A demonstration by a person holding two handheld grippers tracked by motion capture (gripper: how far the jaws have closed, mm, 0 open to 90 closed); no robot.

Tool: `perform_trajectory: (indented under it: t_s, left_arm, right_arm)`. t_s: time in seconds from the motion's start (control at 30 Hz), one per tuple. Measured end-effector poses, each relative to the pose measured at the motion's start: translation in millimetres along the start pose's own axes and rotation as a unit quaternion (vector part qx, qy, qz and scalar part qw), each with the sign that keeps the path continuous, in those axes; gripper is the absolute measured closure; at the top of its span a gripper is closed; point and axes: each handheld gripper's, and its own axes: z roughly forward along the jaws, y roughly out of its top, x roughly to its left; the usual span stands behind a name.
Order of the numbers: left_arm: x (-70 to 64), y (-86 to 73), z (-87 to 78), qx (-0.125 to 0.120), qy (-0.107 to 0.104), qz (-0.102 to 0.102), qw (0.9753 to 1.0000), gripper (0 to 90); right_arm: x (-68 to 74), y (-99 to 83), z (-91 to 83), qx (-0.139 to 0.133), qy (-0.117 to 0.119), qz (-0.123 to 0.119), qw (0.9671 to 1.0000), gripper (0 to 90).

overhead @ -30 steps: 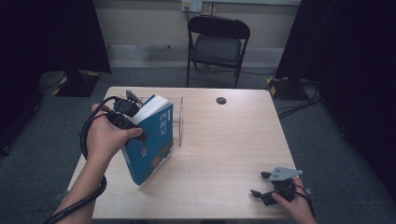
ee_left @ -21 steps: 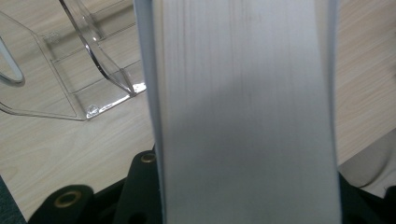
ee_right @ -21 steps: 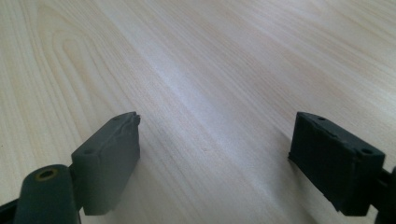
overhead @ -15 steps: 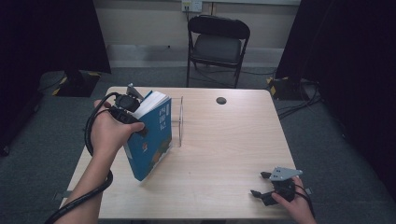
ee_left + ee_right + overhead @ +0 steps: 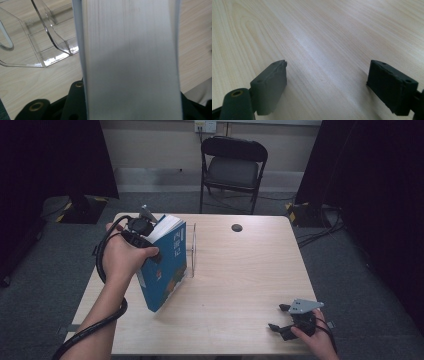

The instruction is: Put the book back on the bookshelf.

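Book (image 5: 167, 265) clamped in left tool (image 5: 142, 231)

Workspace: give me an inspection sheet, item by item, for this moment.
Surface: light wooden table, mostly bare.
Job's things: blue book, tilted, lower corner on the table, page block facing the left gripper view; clear plastic stand just behind it, whether they touch cannot be told.
Clutter: small dark round thing near the far edge.
Grippers: left tongs shut on the book's upper part; right tongs open, empty, low over the table's near right corner.
Cables: black cable loops from the left tongs along the forearm; more cables lie on the floor at right.
Surroundings: black folding chair beyond the table, dark curtains either side, grey carpet.
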Motion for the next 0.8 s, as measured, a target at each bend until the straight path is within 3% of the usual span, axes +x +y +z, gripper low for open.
perform_trajectory:
  t_s: [0.8]
  left_arm:
    - [-7.6, 22.6, 12.5, -0.017, 0.018, -0.033, 0.9991, 62.0]
  right_arm:
    - [0.0, 0.0, 0.0, 0.0, 0.0, 0.0, 1.0, 15.3]
